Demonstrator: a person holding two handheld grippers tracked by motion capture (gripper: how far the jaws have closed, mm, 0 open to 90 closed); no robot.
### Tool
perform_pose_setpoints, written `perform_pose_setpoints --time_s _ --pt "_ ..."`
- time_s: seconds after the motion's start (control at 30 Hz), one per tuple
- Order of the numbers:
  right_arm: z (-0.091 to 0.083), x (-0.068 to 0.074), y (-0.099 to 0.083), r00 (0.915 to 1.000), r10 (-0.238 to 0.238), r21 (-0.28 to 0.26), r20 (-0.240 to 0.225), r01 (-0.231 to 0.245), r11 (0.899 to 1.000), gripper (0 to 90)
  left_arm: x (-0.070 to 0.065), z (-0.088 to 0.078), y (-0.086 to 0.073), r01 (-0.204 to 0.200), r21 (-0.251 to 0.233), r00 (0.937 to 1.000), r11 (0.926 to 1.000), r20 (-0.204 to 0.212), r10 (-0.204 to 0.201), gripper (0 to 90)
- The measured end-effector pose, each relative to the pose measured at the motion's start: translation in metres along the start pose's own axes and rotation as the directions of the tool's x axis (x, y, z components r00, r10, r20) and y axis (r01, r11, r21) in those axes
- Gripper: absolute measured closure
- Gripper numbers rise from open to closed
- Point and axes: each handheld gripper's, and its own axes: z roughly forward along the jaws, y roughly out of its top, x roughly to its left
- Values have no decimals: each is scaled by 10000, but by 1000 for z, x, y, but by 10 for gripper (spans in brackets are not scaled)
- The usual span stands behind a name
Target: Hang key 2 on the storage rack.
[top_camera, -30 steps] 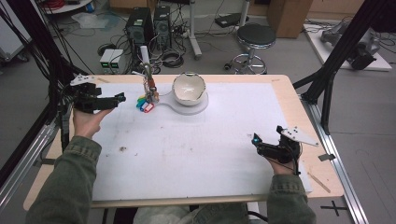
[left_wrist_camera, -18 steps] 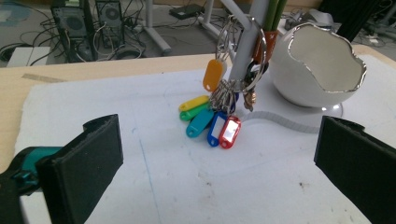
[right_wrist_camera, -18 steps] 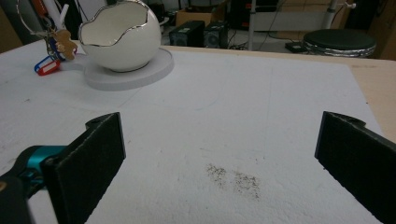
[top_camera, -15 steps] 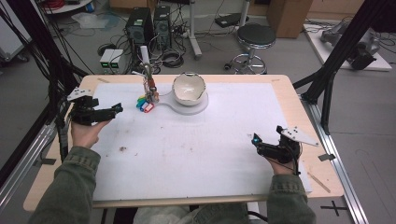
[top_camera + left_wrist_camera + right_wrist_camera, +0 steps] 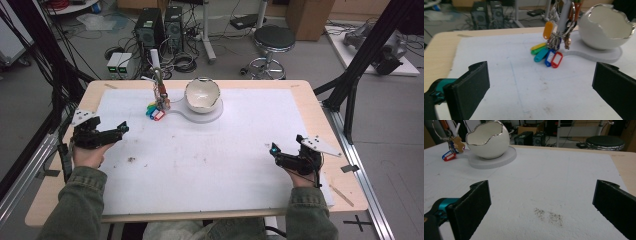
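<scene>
Left gripper (image 5: 120,131) pulls back toward frame lower left, away from key tags (image 5: 155,112); jaws wide, empty. Right gripper (image 5: 274,151) unmoved, wide. Likely resetting.

My two black jaws stand wide apart with nothing between them, low over the white mat (image 5: 564,177) that covers the desk (image 5: 624,167). A patch of dark specks (image 5: 549,216) lies on the mat between the jaws. Far off to the left, the white eggshell-shaped bowl (image 5: 486,141) sits on its round white base (image 5: 501,157). Just left of it hang keys with a red tag (image 5: 448,156) and a small gingerbread-figure charm (image 5: 457,143). A black stool (image 5: 605,143) stands beyond the desk.
</scene>
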Motion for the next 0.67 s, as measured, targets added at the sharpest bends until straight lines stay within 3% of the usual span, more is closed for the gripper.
perform_pose_setpoints --time_s 0.13,0.33,0.4,0.43,0.47,0.57,0.67 --pt "0 0 0 10000 24 20 10 -24 10000 8 -1 -5 -10 57 -30 9999 10000 118 -56 17" --pt "0 0 0 10000 67 20 -14 -67 10000 8 3 -14 -23 220 -104 9998 9997 -34 -220 17" --pt "0 0 0 10000 63 7 -29 -63 10000 8 5 -18 -30 485 -403 9987 9980 -146 -491 17" --pt "0 0 0 10000 76 2 -43 -76 10000 8 6 -18 -33 573 -265 9982 9980 -163 -577 17" --pt "0 -1 0 9999 101 -32 -42 -101 9999 8 7 -19 -35 587 -64 9981 9983 -161 -588 17" --pt "-1 -1 0 9998 161 -56 -65 -162 9999 8 9 -22 -37 765 -263 9969 9967 -168 -770 17" --pt "-1 -1 0 9999 151 -104 -59 -152 9998 8 8 -23 -37 683 -340 9975 9971 -130 -688 17"
